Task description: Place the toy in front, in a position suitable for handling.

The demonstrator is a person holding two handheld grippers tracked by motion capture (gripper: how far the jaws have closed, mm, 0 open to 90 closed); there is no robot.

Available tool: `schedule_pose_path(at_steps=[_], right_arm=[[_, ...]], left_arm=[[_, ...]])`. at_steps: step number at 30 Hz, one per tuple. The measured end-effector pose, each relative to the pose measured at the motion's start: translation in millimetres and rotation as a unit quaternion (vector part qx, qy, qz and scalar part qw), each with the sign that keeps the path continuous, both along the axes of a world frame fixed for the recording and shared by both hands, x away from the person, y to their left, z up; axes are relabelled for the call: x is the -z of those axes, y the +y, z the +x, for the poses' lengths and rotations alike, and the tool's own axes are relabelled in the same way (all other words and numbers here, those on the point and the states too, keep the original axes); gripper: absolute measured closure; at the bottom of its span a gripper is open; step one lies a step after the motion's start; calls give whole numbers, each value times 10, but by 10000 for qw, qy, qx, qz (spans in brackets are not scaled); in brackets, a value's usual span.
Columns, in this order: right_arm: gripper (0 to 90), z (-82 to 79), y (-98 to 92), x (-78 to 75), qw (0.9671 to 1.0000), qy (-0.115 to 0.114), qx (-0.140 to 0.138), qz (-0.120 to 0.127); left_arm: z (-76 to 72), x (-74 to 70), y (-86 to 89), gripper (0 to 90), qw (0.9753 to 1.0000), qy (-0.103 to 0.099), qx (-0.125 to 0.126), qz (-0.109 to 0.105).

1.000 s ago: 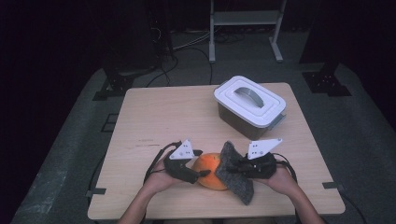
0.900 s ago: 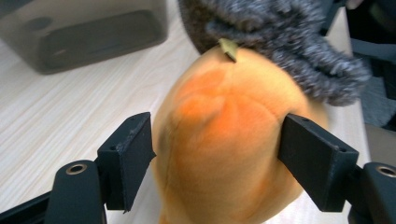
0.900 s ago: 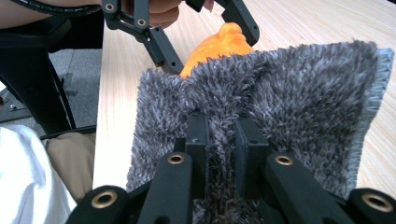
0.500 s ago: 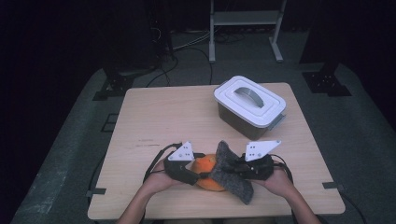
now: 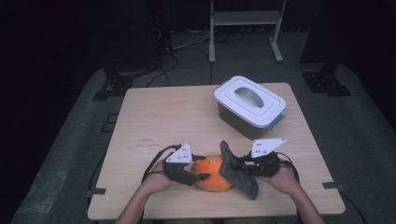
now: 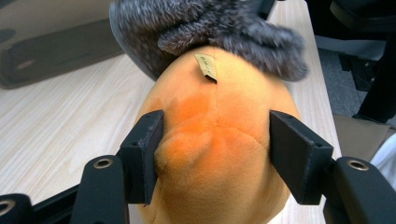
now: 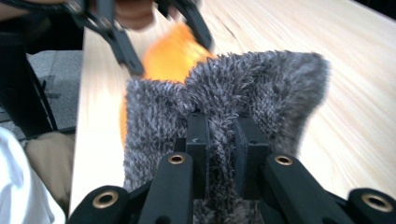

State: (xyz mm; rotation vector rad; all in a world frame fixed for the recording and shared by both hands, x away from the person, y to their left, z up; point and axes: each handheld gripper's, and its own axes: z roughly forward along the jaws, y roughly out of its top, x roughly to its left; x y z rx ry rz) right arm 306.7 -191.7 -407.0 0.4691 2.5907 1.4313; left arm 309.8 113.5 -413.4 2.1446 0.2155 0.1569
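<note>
A round orange plush toy (image 5: pixel 211 173) sits near the table's front edge. My left gripper (image 5: pixel 201 169) holds it from the left. In the left gripper view both pads (image 6: pixel 148 154) press into the orange plush toy (image 6: pixel 219 135), which carries a small tan tag. A grey fuzzy cloth (image 5: pixel 239 174) drapes against the toy's right side, its top end sticking up. My right gripper (image 5: pixel 236 166) is shut on that grey fuzzy cloth (image 7: pixel 261 88); a fold is pinched between the right gripper's (image 7: pixel 217 135) jaws. Beyond it the orange toy (image 7: pixel 169 52) shows.
A grey box with a white handled lid (image 5: pixel 250 106) stands at the back right of the wooden table (image 5: pixel 159 116). The person's hands and forearms come in over the front edge. Dark floor, cables and a stand's legs surround the table.
The grey cloth's top end has risen and now stands up against the toy's right side. Both hands have stayed almost in place.
</note>
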Motion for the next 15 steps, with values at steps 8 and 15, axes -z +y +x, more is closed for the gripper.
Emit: schedule_pose_path(at_steps=[8, 15], right_arm=[[775, -16, 57, -22, 10000, 16, -70, 57], [776, -7, 49, 3, 9998, 99, -112, 122]], left_arm=[[-22, -45, -35, 279, 9999, -10, -42, 116], [15, -15, 35, 376, 9999, 42, 24, 118]])
